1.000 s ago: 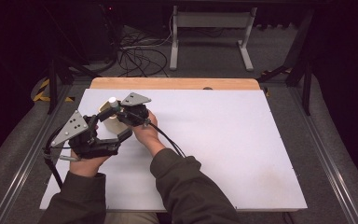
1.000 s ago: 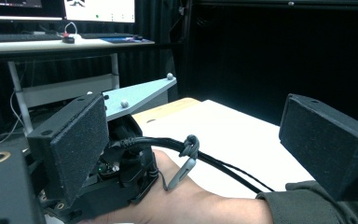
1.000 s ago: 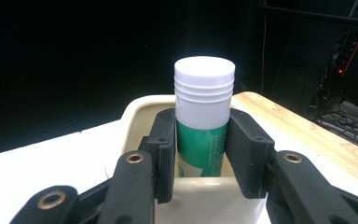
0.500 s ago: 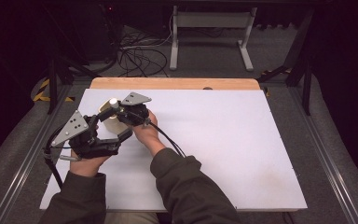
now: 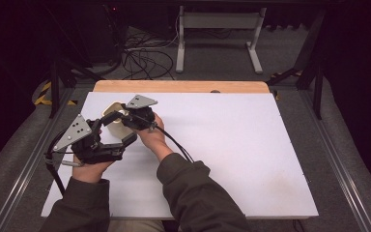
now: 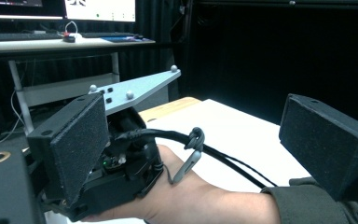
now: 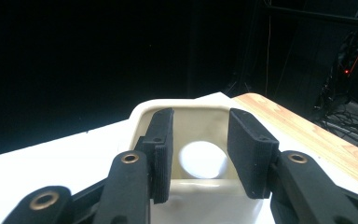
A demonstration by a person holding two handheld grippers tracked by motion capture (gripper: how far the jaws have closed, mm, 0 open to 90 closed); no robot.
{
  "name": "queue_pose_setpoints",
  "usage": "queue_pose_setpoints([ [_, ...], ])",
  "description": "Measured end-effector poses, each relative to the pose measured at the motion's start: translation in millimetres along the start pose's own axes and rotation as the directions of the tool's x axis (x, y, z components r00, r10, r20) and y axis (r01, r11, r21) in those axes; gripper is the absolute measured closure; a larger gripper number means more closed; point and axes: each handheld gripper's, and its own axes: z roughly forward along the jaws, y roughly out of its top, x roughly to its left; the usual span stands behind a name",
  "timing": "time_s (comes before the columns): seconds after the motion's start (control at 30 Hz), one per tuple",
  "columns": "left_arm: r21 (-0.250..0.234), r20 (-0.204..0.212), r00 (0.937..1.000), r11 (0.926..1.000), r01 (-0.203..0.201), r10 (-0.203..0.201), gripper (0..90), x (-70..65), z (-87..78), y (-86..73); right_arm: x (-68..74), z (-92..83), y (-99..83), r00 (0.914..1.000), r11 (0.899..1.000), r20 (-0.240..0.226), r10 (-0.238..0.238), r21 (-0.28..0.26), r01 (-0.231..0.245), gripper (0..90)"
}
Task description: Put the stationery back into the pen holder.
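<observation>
The main risk is the white cup (image 7: pixel 203 161) tipping or catching as it is let go. It is sitting between the pads of the right hand-held gripper (image 7: pixel 200 114), low inside the cream container (image 7: pixel 182 103), which is standing directly ahead of that gripper and partly beneath its tips. The pads are closed on the cup's sides, though the jaws have just been easing open a little. If one pad is clinging to the cup longer than the other, it is likely to drag the cup sideways against the container wall. If the gripper is lifting away before the pads are properly clear, the cup could come up with it and topple. The light container is also liable to slide on the tabletop (image 5: pixel 232 145), since nothing is steadying it.

The right hand (image 5: pixel 152 137) is holding its gripper roughly level, pointing away from the person and slightly toward their left, with the forearm angling in across the body.

The left hand (image 5: pixel 89 169) is holding the left hand-held gripper (image 6: pixel 193 107) just beside and behind the right one, on the near side of it. Its jaws are standing wide apart with nothing between the pads, and they are aiming across the back of the right hand rather than at the container. From there it is bracing nothing, so any nudge from the right gripper is going straight into the container.
</observation>
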Motion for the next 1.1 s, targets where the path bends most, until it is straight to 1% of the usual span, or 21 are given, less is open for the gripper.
queue_pose_setpoints([
  [0.13,0.001,-0.004,1.0,1.0,0.0,0.0,9.2,0.8,-0.4,0.0,-1.9,-4.5,2.9,1.0,1.0,0.001,0.005,-0.001,-0.005,59.4],
  [0.3,0.006,-0.004,1.0,1.0,-0.003,0.003,9.2,0.3,0.4,-0.4,-2.4,-9.8,6.4,0.9999,1.0,-0.01,0.014,-0.005,-0.014,56.7],
  [0.53,0.008,-0.009,0.9999,1.0,-0.004,0.004,9.1,1.0,-0.5,-0.7,-3.5,-19.3,12.7,0.9991,1.0,-0.033,0.025,-0.017,-0.025,47.1],
  [0.7,0.009,-0.01,0.9999,0.9999,-0.008,0.008,9.1,0.8,0.0,-1.0,-4.9,-30.1,17.8,0.9985,0.999,-0.04,0.037,-0.018,-0.038,39.9],
  [0.8,0.009,-0.01,0.9999,0.9999,-0.009,0.009,9.1,0.2,0.5,-1.1,-5.2,-38.5,19.4,0.9982,0.998,-0.04,0.044,-0.038,-0.046,36.9],
  [0.9,0.01,-0.01,0.9999,0.9999,-0.01,0.01,8.9,-0.7,0.9,-1.1,-6.7,-45.3,19.2,0.9979,0.997,-0.033,0.056,-0.048,-0.057,35.0],
  [1.03,0.012,-0.011,0.9999,0.9999,-0.012,0.012,8.8,-1.4,1.3,-1.3,-9.4,-54.6,19.6,0.9972,0.996,-0.027,0.07,-0.046,-0.071,29.8],
  [1.1,0.013,-0.011,0.9998,0.9998,-0.013,0.013,8.7,-1.5,1.7,-1.5,-9.8,-59.8,20.2,0.9972,0.996,-0.024,0.071,-0.054,-0.072,28.2],
])
